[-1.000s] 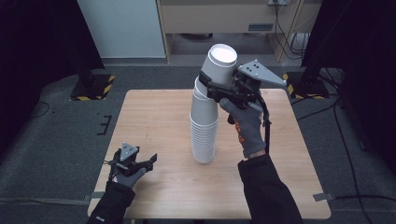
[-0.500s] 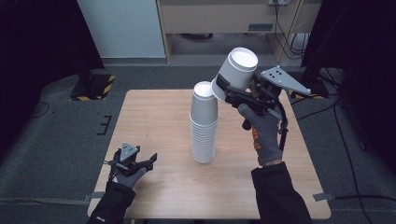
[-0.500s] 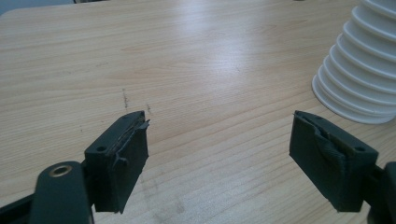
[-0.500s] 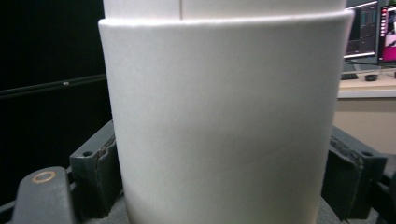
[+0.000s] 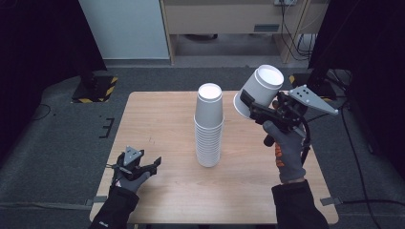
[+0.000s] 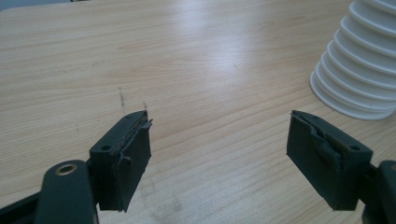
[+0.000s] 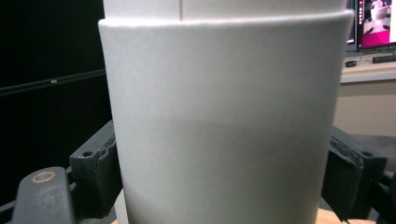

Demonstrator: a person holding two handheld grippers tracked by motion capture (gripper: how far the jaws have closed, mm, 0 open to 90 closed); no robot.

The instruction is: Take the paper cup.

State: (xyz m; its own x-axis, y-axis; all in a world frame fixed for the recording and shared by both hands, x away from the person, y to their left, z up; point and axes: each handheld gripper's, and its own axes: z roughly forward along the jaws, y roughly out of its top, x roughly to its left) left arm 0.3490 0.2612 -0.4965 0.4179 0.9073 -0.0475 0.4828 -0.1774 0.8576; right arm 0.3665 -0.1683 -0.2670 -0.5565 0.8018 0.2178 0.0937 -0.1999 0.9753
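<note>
A white paper cup (image 5: 260, 90), smooth and matte with a slight taper, is clamped across its side wall by the right gripper (image 5: 253, 109), whose two black jaws press on it from either side. In the right gripper view the cup's wall (image 7: 224, 121) sits between both dark pads, with a second rim edge showing near the top, so it may be more than one cup nested. The cup is held in the air to the right of the stack, upside down and tilted: its closed base points up and away from the person, its open mouth down and toward the stack, and its long axis leans off vertical.

The stack of cups (image 5: 209, 126) stands upright, mouths down, near the middle of the pale wood-grain surface (image 5: 157, 119), its rolled rims forming ribbed rings.

The left gripper (image 5: 143, 167) rests low at the near left of the surface, jaws wide apart and just closing slightly, with nothing between them.
</note>
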